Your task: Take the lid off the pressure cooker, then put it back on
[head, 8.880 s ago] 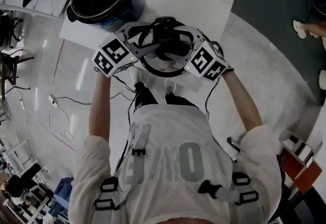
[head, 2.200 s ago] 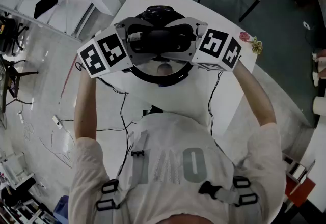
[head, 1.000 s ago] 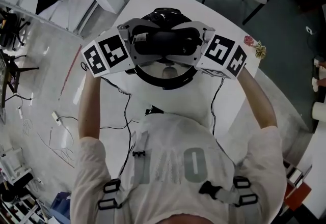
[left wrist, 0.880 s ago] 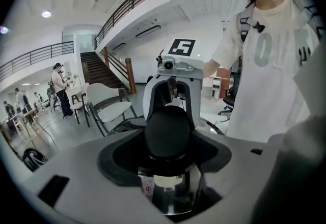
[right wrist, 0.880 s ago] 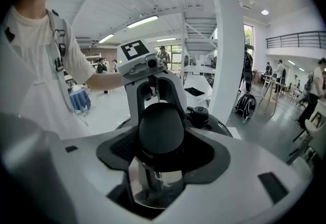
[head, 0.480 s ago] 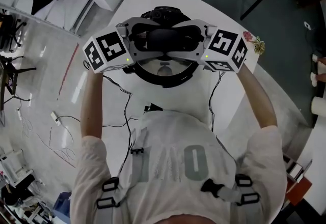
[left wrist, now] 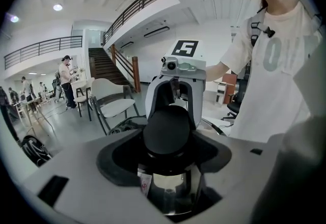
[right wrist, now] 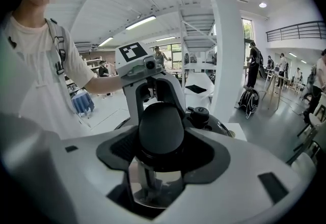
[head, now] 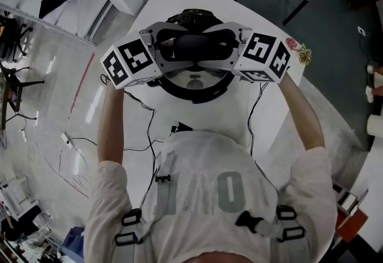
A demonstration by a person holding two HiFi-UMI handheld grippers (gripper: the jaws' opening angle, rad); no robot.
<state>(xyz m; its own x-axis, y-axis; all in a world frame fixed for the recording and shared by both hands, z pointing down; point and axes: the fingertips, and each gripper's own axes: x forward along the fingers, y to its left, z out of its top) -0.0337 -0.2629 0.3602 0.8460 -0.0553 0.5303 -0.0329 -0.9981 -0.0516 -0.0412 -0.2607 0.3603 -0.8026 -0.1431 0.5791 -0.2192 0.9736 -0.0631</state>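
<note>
Lid [head: 192,93]: handle [head: 194,45] is clamped from 9 and 3 o'clock by left gripper [head: 170,48] and right gripper [head: 222,46], so it is kept level for seating; cooker [head: 192,15] apparently beneath.

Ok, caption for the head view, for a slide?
The left hand-held gripper and right hand-held gripper grip the lid handle from opposite sides above a white table.

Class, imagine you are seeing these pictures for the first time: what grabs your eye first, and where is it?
Two claws with marker cubes, the left claw and the right claw, meet from opposite sides, both clamped on the black lid handle. Beneath it shines the round pressure cooker lid, over the white table.
</note>
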